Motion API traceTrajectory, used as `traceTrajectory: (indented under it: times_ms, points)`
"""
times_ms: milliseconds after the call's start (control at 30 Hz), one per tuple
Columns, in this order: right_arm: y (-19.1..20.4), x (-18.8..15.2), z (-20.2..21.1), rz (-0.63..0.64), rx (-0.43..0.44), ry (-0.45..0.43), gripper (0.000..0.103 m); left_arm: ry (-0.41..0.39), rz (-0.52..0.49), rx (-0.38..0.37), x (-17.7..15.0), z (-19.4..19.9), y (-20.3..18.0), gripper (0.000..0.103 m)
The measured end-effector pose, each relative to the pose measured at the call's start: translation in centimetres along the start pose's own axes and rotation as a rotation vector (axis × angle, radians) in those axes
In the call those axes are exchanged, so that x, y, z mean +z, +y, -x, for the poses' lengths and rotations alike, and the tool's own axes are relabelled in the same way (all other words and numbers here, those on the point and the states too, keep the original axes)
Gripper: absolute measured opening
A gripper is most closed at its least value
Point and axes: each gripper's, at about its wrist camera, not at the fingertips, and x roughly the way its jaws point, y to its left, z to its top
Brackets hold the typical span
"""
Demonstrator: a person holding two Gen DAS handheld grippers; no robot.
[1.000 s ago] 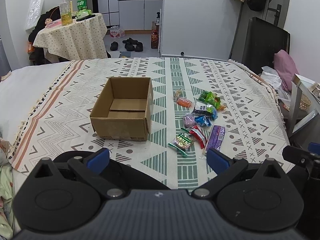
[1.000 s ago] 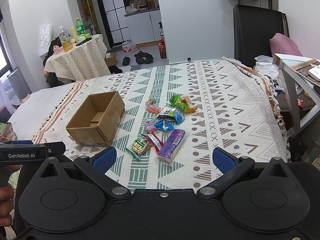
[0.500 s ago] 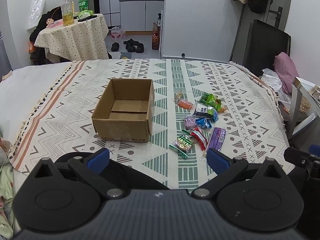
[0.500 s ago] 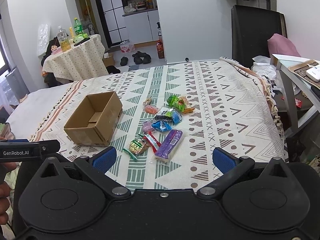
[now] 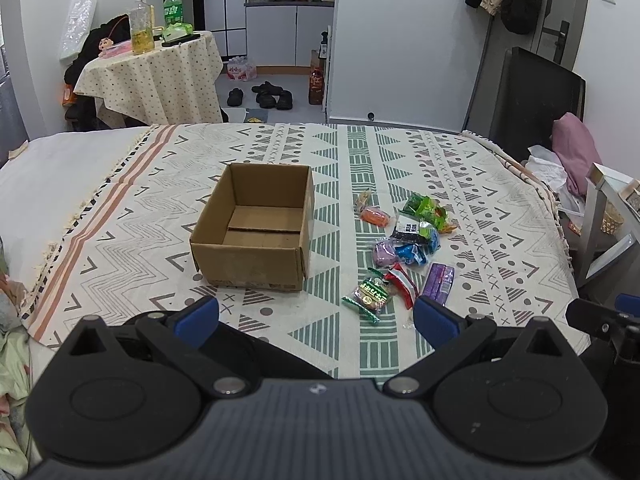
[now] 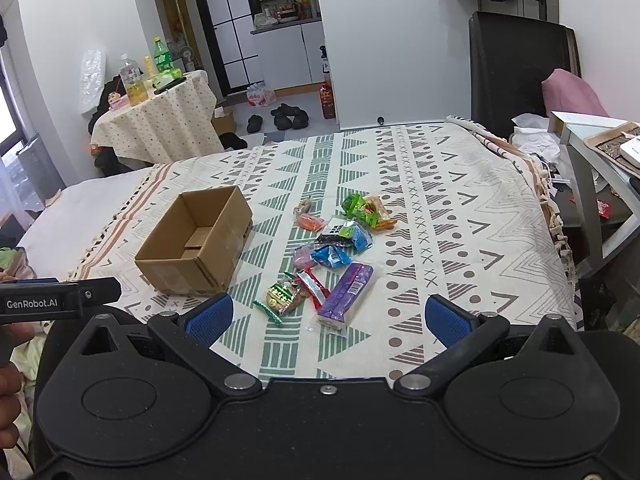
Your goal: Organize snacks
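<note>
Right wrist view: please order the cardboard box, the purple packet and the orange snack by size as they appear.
1. cardboard box
2. purple packet
3. orange snack, lying farther from the camera, so its real size is less sure.

Both views shifted slightly since 1.0 s ago: cardboard box and snack pile sit a little lower and nearer in left view, higher and farther in right view. Nothing on bed displaced.

Room beyond the bed — clutter and furniture

A round table with a dotted cloth held two bottles; dark shoes lay on the floor — a pink pillow sat right.
</note>
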Motion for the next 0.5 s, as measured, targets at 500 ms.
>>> traceTrajectory:
  times_ms: [500]
  points:
    - [1.1, 0.7, 0.4, 0.029, 0.031, -0.012, 0.103, -0.028, 0.007, 0.009, 0.7, 1.1, 0.7, 0.103]
